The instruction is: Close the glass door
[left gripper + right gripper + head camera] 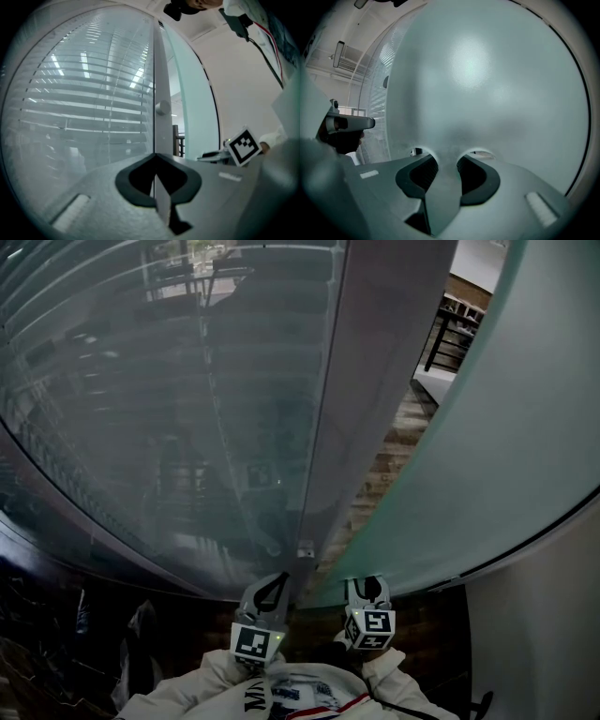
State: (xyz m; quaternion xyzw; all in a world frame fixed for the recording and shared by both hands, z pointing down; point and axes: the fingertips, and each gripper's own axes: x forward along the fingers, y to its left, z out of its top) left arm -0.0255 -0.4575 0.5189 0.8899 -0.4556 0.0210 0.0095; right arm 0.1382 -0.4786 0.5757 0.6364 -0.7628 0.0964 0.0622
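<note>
Standing ajar on the right of the head view, the frosted glass door (487,427) leaves a gap that shows a strip of wooden floor (389,460) between its edge and the grey metal frame (375,362). Left of the frame runs a glass wall (169,381) with slatted blinds behind it.

Both arms in white sleeves (211,681) reach forward from the bottom of the head view, side by side and close together. The right hand-held gripper (367,585) is at the door's near edge, tipped slightly downward. In its own view the jaws stand partly apart with the frosted pane running between them, the pads against it on both sides, so it is clamped on the glass door (487,84).

The left hand-held gripper (278,579) points level at the foot of the frame. In its own view the jaws meet tip to tip (154,157), and I can make out nothing pinched between them. The frame (161,75) rises straight ahead of it, carrying a small round knob (162,108), and the right hand-held gripper's marker cube (244,145) shows just off to the right.
</note>
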